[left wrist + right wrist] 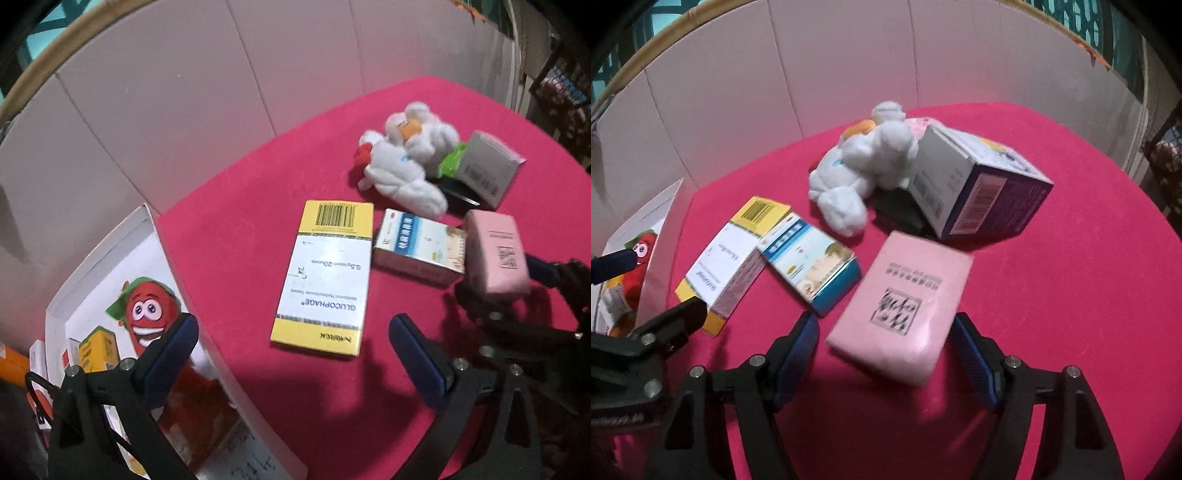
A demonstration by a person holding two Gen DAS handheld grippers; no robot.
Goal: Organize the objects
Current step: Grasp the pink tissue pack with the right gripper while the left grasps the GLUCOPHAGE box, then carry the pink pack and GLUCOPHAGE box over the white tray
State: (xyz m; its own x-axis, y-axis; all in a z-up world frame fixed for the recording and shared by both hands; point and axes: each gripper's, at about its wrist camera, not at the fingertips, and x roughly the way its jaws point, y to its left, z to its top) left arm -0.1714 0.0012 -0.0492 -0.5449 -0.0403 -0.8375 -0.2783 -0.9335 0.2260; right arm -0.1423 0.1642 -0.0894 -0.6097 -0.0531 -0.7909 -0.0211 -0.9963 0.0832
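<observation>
A pink soft pack [905,306] lies on the red cloth between the fingers of my right gripper [886,325]. The jaws stand wide, and a strip of cloth shows beside the left finger [801,343]. From the left wrist view the pink pack [495,254] shows at the right. My left gripper [293,328] is open and holds nothing, just short of the yellow-and-white box [325,277]. A blue-and-white box [417,247] lies beside that box. Behind them are a white plush toy [864,173] and a grey-and-purple box [979,184].
An open white carton [110,258] with a red cartoon figure stands off the left edge of the cloth, with a small yellow box [98,349] inside. A pale folded screen [812,74] walls the back. A green packet [452,162] and a black item [897,210] lie by the plush.
</observation>
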